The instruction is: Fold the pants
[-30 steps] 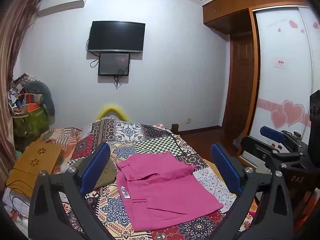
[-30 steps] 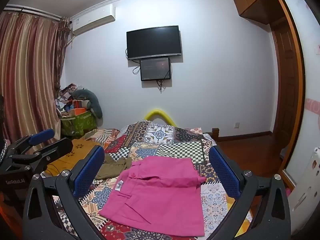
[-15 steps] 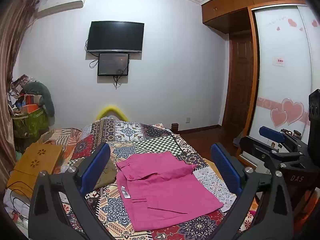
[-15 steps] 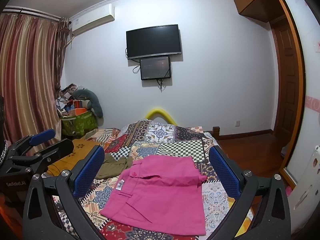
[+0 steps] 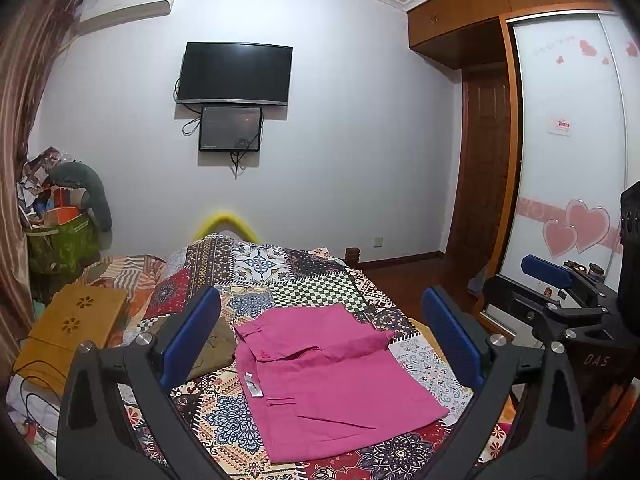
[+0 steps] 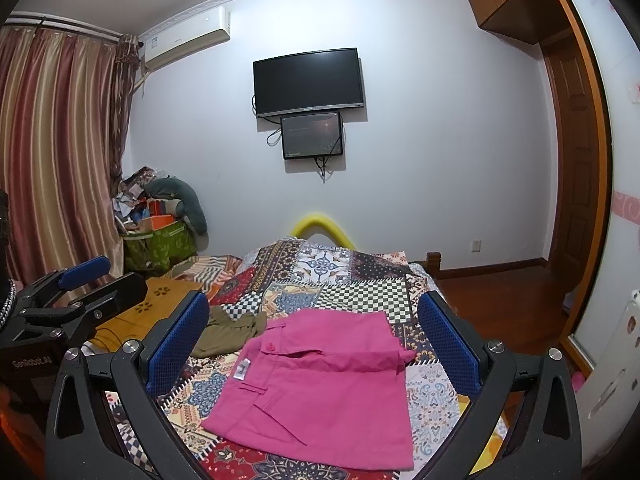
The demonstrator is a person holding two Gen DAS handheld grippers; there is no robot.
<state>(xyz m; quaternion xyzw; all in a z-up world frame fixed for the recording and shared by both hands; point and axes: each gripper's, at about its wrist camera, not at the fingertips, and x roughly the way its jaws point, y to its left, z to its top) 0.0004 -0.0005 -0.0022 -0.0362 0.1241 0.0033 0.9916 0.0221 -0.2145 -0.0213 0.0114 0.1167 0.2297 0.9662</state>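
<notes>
the pink pants (image 5: 328, 376) lie folded on the patchwork quilt (image 5: 280, 276). the left gripper (image 5: 324, 340) hangs above them with its blue fingers (image 5: 192, 336) wide apart. the right gripper (image 5: 560, 280) waits off to the side.

Olive garment (image 5: 214, 350) half behind fingers (image 5: 192, 336)

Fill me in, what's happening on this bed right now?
A person holds two handheld grippers above a patchwork bedspread. The pink pants lie on it already folded into a compact rectangle, an olive garment beside them. The left gripper and right gripper are both open, clear of the cloth, holding nothing.
</notes>
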